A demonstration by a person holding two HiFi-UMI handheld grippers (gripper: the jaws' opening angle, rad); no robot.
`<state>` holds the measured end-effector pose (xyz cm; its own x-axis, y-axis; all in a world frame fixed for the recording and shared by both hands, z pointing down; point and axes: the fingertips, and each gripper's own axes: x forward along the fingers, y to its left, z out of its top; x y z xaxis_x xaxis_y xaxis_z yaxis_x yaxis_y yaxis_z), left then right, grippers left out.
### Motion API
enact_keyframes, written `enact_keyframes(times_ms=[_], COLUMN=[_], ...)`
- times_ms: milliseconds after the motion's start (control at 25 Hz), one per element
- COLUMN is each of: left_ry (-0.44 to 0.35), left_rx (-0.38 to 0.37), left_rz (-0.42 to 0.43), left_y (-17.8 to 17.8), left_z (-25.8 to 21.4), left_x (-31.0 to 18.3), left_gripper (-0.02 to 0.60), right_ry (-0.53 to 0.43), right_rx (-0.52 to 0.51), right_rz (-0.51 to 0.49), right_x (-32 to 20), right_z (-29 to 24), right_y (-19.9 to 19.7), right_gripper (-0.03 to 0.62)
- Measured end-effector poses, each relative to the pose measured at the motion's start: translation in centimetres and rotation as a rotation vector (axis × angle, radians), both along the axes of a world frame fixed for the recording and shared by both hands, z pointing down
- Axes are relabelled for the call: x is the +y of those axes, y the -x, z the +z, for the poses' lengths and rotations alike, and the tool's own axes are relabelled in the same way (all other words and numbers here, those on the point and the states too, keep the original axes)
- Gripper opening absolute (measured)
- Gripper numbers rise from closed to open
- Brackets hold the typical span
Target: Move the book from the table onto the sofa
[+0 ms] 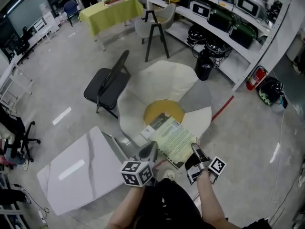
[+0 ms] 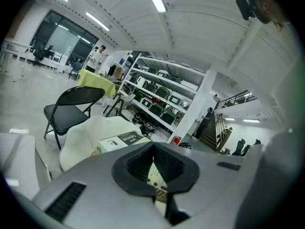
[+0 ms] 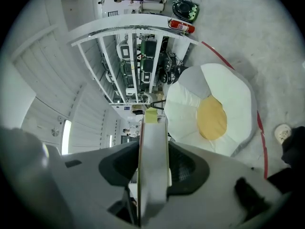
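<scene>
A book (image 1: 172, 138) with a pale green cover is held level above the near edge of the white, flower-shaped sofa (image 1: 157, 82), close to its yellow centre (image 1: 164, 109). My left gripper (image 1: 151, 150) is shut on the book's near left edge. My right gripper (image 1: 195, 150) is shut on its near right corner. In the left gripper view the book (image 2: 119, 140) runs out from between the pads over the sofa (image 2: 88, 133). In the right gripper view the book's white page edge (image 3: 153, 147) fills the gap between the pads, with the sofa (image 3: 214, 87) beyond.
A grey-white marble table (image 1: 78, 173) stands at the lower left. A black folding chair (image 1: 107, 85) is left of the sofa. Shelving with appliances (image 1: 228, 18) lines the back right, with a fire extinguisher (image 1: 255, 78) at its end. A yellow-clothed table (image 1: 109, 12) stands far back.
</scene>
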<state>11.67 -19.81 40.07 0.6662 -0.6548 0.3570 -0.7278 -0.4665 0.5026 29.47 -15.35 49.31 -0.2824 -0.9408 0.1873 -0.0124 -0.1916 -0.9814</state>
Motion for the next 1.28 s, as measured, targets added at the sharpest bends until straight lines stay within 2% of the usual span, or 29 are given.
enact_keyframes(times_ms=[480,760,1000,1280], left_ry=[0.047,0.066,0.09,0.123], left_rx=[-0.037,-0.037,-0.005,0.007], left_rz=[-0.044,-0.05,-0.063,-0.104], left_y=[0.7,0.8,1.7,3.0], left_z=[2.8,6.2,11.4,20.3], left_x=[-4.5,-10.2,-16.2,-22.1], left_gripper=[0.01,0.01,0.011,0.009], right_ry=[0.048,0.062,0.058,0.09], right_rx=[-0.043,-0.03,-0.01,-0.017], right_rz=[0.042,0.101,0.152,0.21], right_x=[-5.9,-11.5,-17.6,-23.1], right_z=[4.1,8.3,13.9,22.9], right_y=[-0.3,-0.5,-0.2,0.2], right_gripper=[0.175,0.175,0.175,0.175])
